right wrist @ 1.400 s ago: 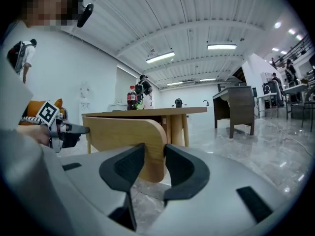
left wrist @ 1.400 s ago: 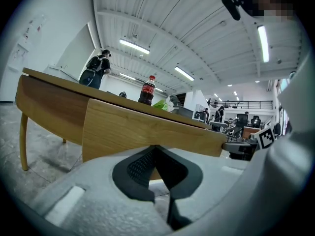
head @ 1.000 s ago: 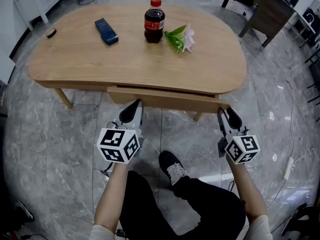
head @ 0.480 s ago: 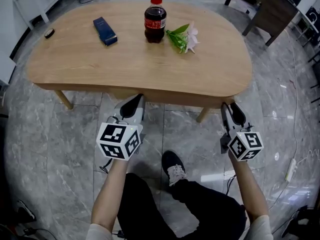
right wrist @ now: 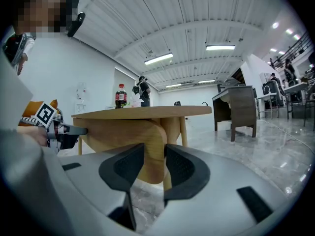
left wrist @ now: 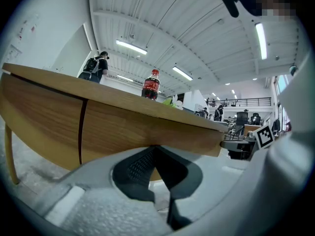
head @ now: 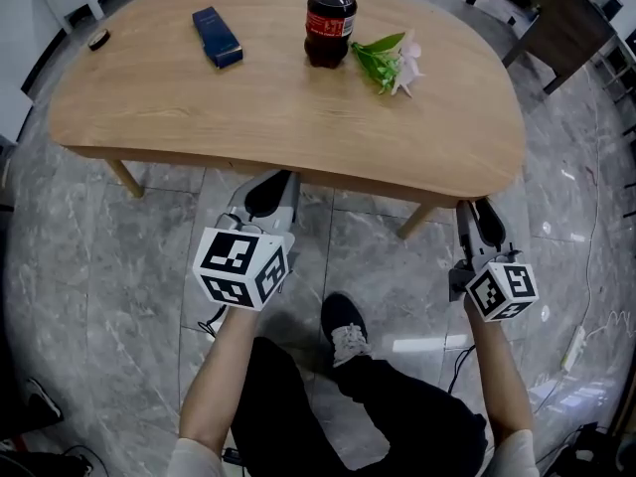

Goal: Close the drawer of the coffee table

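Apparently the drawer sits flush under the tabletop, just ahead of both grippers, so little seems left. The left gripper is pinched together and the right gripper narrowly parted, both empty.

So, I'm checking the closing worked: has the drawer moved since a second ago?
Yes. The drawer front has gone inward, away from the person: earlier it stuck out past the tabletop edge, now it sits under it.

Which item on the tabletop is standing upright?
The cola bottle with the red cap; the blue box, the flower sprig and the small black object all lie flat.
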A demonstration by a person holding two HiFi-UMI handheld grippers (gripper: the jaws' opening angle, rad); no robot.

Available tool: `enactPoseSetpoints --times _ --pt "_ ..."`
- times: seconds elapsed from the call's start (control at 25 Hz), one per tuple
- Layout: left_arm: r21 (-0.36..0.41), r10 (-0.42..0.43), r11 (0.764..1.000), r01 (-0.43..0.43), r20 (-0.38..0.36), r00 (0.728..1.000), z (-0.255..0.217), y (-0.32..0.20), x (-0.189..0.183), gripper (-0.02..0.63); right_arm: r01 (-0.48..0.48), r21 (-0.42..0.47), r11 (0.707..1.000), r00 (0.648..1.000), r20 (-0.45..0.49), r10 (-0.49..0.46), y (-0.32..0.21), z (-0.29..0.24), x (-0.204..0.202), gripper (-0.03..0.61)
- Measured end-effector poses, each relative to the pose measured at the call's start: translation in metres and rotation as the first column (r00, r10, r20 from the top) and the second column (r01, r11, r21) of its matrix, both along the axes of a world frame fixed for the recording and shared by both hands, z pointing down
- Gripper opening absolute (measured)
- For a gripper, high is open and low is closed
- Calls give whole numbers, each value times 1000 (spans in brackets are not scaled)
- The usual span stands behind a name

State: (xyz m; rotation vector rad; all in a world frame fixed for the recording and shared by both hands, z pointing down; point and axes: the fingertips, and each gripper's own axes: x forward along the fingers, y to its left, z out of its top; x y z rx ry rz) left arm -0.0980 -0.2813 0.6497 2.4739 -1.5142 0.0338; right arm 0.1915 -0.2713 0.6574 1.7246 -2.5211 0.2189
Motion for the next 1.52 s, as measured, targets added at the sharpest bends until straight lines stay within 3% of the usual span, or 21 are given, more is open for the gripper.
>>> enactPoseSetpoints --times 0.12,0.28,0.36,0.56,0.84,1.16,1.52 --pt "1 -7 1000 7 1 1000 0 -1 0 8 32 8 999 999 -2 -32 0 -1 1 150" --pt "7 -15 1000 15 13 1000 -3 -1 -2 8 99 50 994 991 -96 -94 6 -4 7 121" --pt "1 -30 1000 30 16 999 -9 -6 -10 8 107 50 993 990 -99 -101 3 -4 4 107" --pt "-149 8 989 1 64 998 -6 10 8 8 155 -117 981 984 -68 -164 24 1 -14 72" --pt "-204 109 974 -96 56 992 -54 51 45 8 211 -245 946 972 -49 -230 52 -48 -41 44" --pt "-258 89 963 -77 36 995 -127 100 49 8 245 -323 914 961 -47 -273 86 -121 -55 31" --pt "-295 43 955 -26 50 998 -203 182 31 8 270 -357 894 956 -14 -294 171 -201 -83 29"
